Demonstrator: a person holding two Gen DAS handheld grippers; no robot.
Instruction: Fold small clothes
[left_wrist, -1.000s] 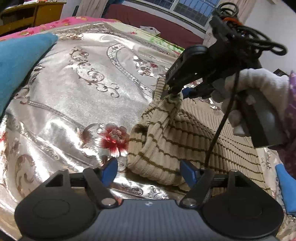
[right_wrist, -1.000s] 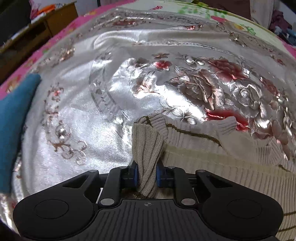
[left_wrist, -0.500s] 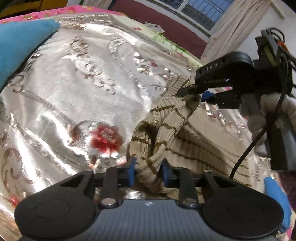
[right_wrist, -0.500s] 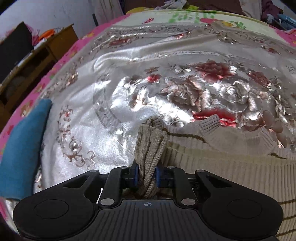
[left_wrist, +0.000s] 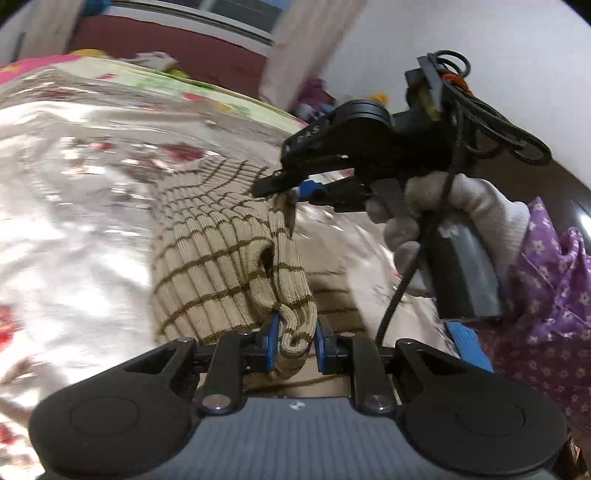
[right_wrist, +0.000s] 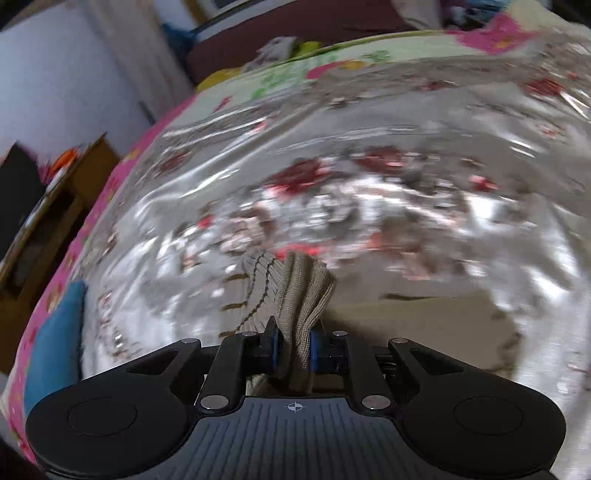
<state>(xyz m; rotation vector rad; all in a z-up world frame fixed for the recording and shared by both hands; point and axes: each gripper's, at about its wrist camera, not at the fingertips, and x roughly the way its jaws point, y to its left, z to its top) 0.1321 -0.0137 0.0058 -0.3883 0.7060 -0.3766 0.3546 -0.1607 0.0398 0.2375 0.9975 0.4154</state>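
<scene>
Two grippers hold one beige striped sweater (left_wrist: 218, 258) above the silver floral bedspread (left_wrist: 74, 229). Left gripper (left_wrist: 293, 341) is closing its fingers on a bunched near edge; right gripper (right_wrist: 293, 349), in a gloved hand (left_wrist: 436, 221), pinches the far edge.

A shiny silver bedspread (right_wrist: 424, 122) with red roses is covering the bed, a blue cushion (right_wrist: 55, 343) is lying at its pink-edged side, and a wooden cabinet (right_wrist: 48, 221) is standing beside the bed.
</scene>
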